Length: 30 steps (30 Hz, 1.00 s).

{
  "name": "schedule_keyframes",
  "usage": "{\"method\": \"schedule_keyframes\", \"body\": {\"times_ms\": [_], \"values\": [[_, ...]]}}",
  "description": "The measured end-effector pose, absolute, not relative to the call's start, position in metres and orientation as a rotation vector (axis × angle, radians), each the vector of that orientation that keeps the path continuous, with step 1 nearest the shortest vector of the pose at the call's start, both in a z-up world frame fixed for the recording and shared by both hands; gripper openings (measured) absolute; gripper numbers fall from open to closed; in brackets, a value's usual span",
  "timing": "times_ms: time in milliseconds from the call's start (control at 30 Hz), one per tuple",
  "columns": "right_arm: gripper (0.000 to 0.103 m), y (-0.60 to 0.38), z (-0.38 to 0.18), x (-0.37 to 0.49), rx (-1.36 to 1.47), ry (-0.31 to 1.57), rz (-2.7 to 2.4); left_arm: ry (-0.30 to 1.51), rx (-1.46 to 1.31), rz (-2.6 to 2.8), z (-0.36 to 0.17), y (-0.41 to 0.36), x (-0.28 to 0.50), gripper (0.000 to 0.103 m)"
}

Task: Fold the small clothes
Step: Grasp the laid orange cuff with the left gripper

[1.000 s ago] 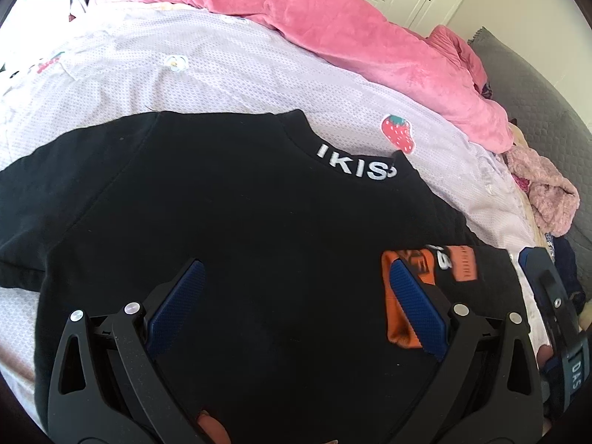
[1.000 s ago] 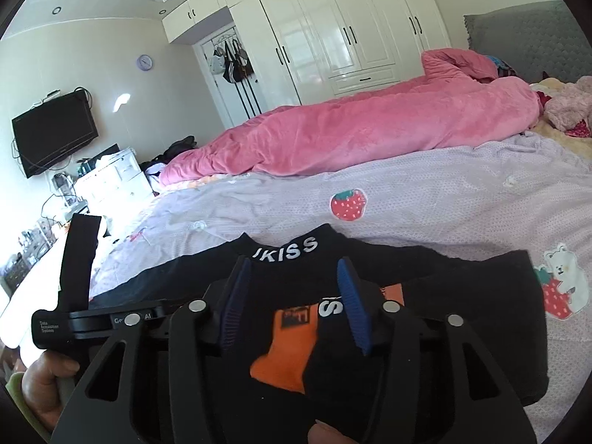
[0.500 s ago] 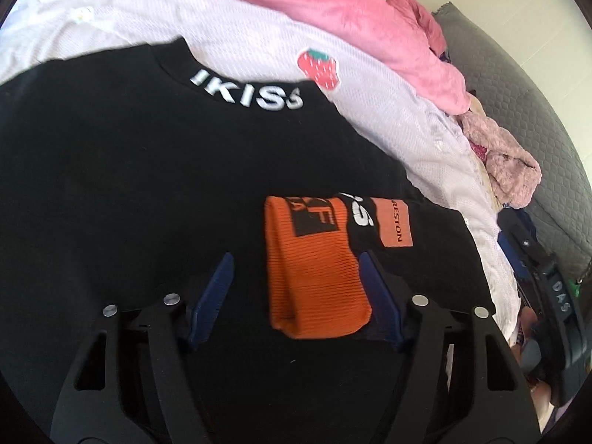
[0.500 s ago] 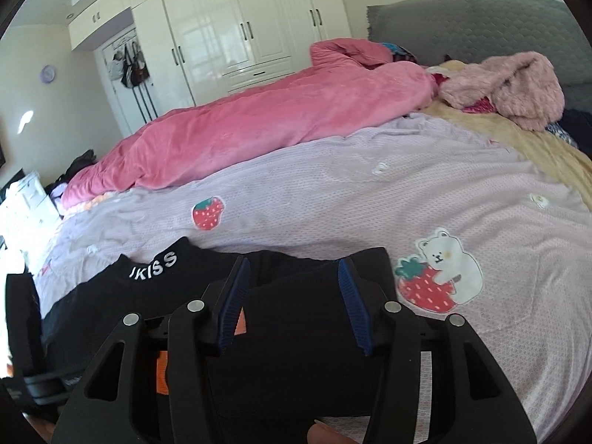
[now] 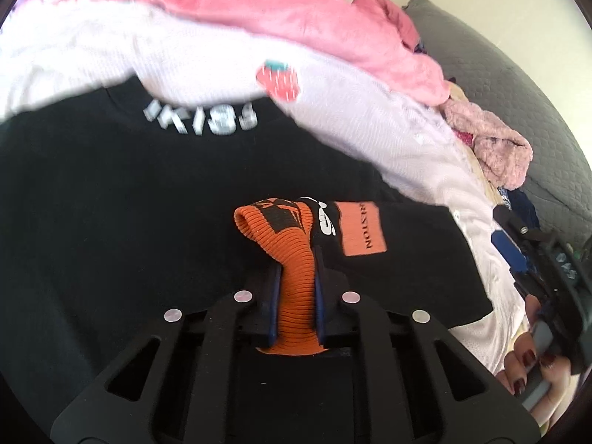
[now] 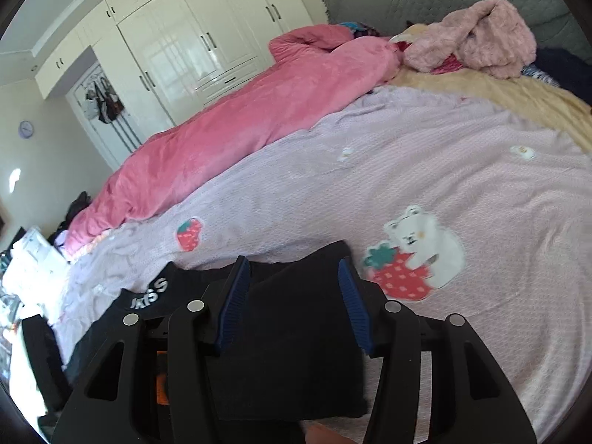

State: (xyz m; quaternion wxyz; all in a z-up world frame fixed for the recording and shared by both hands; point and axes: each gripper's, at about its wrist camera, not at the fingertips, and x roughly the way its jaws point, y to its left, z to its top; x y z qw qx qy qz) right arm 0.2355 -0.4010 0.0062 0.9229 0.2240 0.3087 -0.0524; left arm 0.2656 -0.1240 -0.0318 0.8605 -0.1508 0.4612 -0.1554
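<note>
Now, left gripper [image 5: 296, 292] clamped on orange ribbed cuff [image 5: 292, 259] of black top [image 5: 129, 203], spread near on lilac bedspread [image 6: 407, 170]. Right gripper [image 6: 292, 303] fingers apart over right folded sleeve, holding nothing. Best to draw cuff slowly across, keeping fold edge straight, avoiding bunching.

Black plastic gripper frames, silver rivets, blue ribbed fingers [image 6: 234, 298] (dark red nail polish on right hand [image 5: 532, 366]).
</note>
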Motion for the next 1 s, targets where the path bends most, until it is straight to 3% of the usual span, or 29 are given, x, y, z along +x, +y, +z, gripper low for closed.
{"method": "schedule_keyframes", "body": {"times_ms": [333,1000], "values": [[0.049,-0.401,0.009,0.232,0.371,0.629,-0.209,0.758,-0.285,-0.23,0.036,-0.061,0.248,0.007],[0.049,-0.357,0.002,0.244,0.206,0.683,-0.123,0.793,-0.307,-0.103,0.023,0.0,0.241,0.008]]}}
